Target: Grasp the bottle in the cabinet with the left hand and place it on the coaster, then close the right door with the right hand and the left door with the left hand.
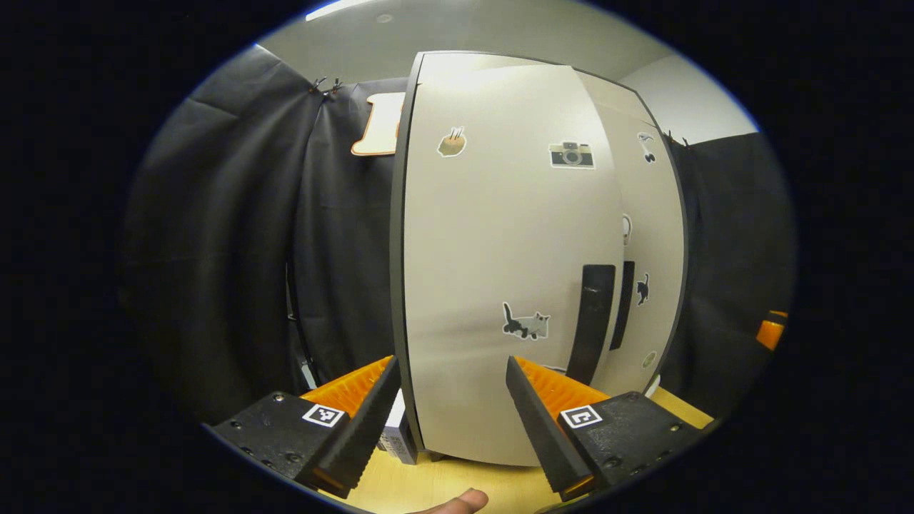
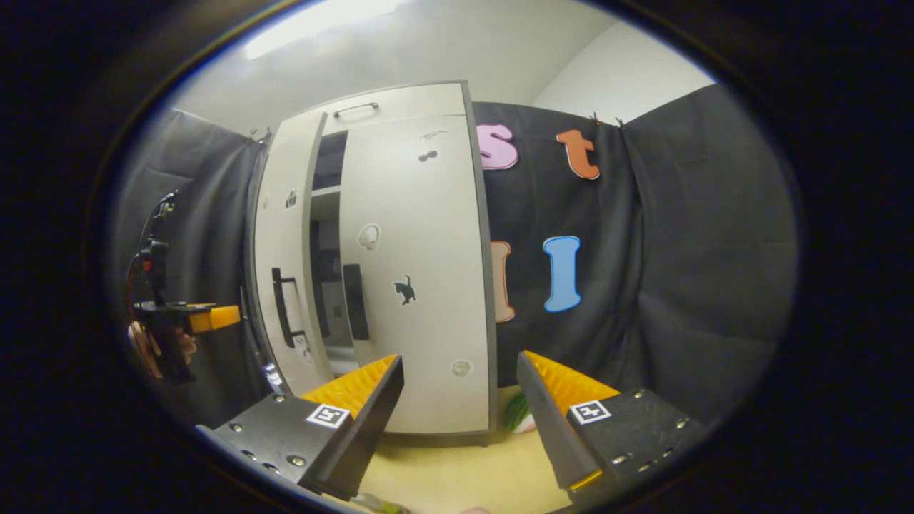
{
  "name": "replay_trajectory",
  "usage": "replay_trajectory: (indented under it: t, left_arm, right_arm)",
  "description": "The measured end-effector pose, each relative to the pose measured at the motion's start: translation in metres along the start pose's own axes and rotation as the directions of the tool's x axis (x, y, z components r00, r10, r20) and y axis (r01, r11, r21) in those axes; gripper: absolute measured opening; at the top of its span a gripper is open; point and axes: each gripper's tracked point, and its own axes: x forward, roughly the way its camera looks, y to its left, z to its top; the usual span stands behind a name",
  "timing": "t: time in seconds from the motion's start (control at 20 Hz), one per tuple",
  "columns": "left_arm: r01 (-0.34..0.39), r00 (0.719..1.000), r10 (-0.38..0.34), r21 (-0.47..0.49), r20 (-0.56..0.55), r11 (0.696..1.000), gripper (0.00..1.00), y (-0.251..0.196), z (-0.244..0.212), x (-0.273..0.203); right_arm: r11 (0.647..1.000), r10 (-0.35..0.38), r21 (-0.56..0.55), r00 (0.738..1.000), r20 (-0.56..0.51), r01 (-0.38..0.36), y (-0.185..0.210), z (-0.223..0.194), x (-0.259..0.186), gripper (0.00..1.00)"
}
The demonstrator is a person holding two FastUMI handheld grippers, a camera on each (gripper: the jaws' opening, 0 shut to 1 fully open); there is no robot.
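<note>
up front in the left gripper view, left gripper spread wide with nothing in it, straddling the outer edge of the left door so a sideways nudge can swing it shut. door standing ajar, face turned toward the camera, black handle over on its far side. right door sitting flush behind it, looks already closed.

in the right gripper view, right gripper also open and empty, hanging back from the cabinet, probably just keeping clear. dark gap between the two doors there, so cabinet not shut yet. bottle and coaster: can't make out either one, so can't say where the bottle sits; guessing already placed since the doors are being dealt with. wooden table underneath. last step seemingly in hand, left door needing one more push.
</note>
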Motion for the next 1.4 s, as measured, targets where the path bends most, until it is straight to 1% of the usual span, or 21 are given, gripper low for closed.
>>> replay_trajectory:
  t: [0.05,0.1,0.15,0.2,0.25,0.3,0.35,0.4,0.6,0.7,0.75,0.8,0.85,0.9,0.95,1.0,1.1,1.25,1.3,1.4]
  left_arm:
    - [-0.003,1.0,0.003,-0.002,-0.006,1.0,0.94,0.0,-0.004,-0.004]
    - [-0.002,1.0,0.002,-0.009,-0.02,1.0,0.95,-0.002,-0.01,-0.008]
    - [0.005,1.0,-0.006,-0.021,-0.029,1.0,0.95,-0.005,-0.014,-0.012]
    - [0.011,0.999,-0.013,-0.034,-0.039,0.999,0.91,-0.007,-0.019,-0.015]
    - [0.007,0.999,-0.009,-0.047,-0.044,0.999,0.95,-0.005,-0.023,-0.018]
    - [0.004,0.999,-0.007,-0.06,-0.05,0.998,0.95,-0.002,-0.027,-0.019]
    - [0.003,0.998,-0.007,-0.07,-0.059,0.998,0.95,-0.001,-0.029,-0.019]
    - [0.007,0.998,-0.013,-0.077,-0.069,0.997,0.96,-0.001,-0.032,-0.018]
    - [0.012,0.999,-0.013,-0.014,-0.042,1.0,0.96,0.01,-0.028,-0.011]
    - [0.037,0.999,-0.037,0.0,-0.029,0.999,0.96,0.008,-0.027,-0.007]
    - [0.051,0.998,-0.052,-0.009,-0.034,0.999,0.96,0.005,-0.029,-0.006]
    - [0.075,0.997,-0.075,-0.022,-0.031,0.997,0.96,0.0,-0.031,-0.004]
    - [0.095,0.995,-0.096,-0.027,-0.026,0.995,0.96,-0.005,-0.03,-0.003]
    - [0.099,0.995,-0.1,-0.026,-0.026,0.995,0.96,-0.006,-0.029,-0.001]
    - [0.095,0.995,-0.096,-0.025,-0.028,0.995,0.92,-0.006,-0.03,-0.001]
    - [0.099,0.994,-0.1,-0.022,-0.034,0.995,0.96,-0.009,-0.031,-0.001]
    - [0.109,0.993,-0.109,-0.009,-0.04,0.994,0.96,-0.015,-0.033,-0.001]
    - [0.094,0.995,-0.093,0.026,-0.038,0.995,0.96,-0.021,-0.034,-0.004]
    - [0.094,0.995,-0.093,0.029,-0.037,0.995,0.96,-0.025,-0.034,-0.005]
    - [0.094,0.995,-0.093,0.021,-0.04,0.995,0.96,-0.035,-0.034,-0.008]
  right_arm:
    - [1.0,0.008,-0.003,1.0,0.009,-0.008,0.007,0.005,0.003,0.96]
    - [1.0,0.016,-0.007,1.0,0.02,-0.015,0.015,0.011,0.006,0.94]
    - [1.0,0.026,-0.011,0.999,0.031,-0.026,0.022,0.017,0.009,0.96]
    - [0.999,0.036,-0.012,0.999,0.04,-0.035,0.03,0.023,0.013,0.96]
    - [0.999,0.043,-0.014,0.998,0.047,-0.042,0.037,0.026,0.016,0.96]
    - [0.999,0.044,-0.019,0.998,0.05,-0.043,0.043,0.029,0.02,0.96]
    - [0.999,0.039,-0.024,0.998,0.052,-0.037,0.046,0.031,0.024,0.99]
    - [0.999,0.033,-0.027,0.998,0.049,-0.032,0.05,0.032,0.027,0.96]
    - [0.999,0.01,-0.038,0.999,0.04,-0.009,0.065,0.039,0.031,0.96]
    - [0.999,-0.005,-0.05,0.999,0.039,0.007,0.072,0.038,0.033,0.96]
    - [0.998,-0.014,-0.056,0.999,0.038,0.016,0.075,0.037,0.034,0.94]
    - [0.998,-0.017,-0.061,0.999,0.035,0.019,0.079,0.036,0.034,0.96]
    - [0.998,-0.018,-0.065,0.999,0.036,0.02,0.083,0.035,0.034,0.96]
    - [0.998,-0.018,-0.066,0.999,0.035,0.02,0.086,0.035,0.033,0.96]
    - [0.998,-0.015,-0.066,0.999,0.033,0.018,0.089,0.034,0.032,0.96]
    - [0.998,-0.013,-0.069,0.999,0.029,0.015,0.09,0.032,0.032,0.96]
    - [0.997,-0.016,-0.076,1.0,0.022,0.018,0.088,0.03,0.032,0.96]
    - [0.997,-0.02,-0.079,0.999,0.027,0.022,0.08,0.03,0.033,0.96]
    - [0.997,-0.012,-0.08,1.0,0.026,0.014,0.078,0.031,0.033,0.99]
    - [0.996,-0.005,-0.091,1.0,0.027,0.008,0.071,0.032,0.032,0.98]
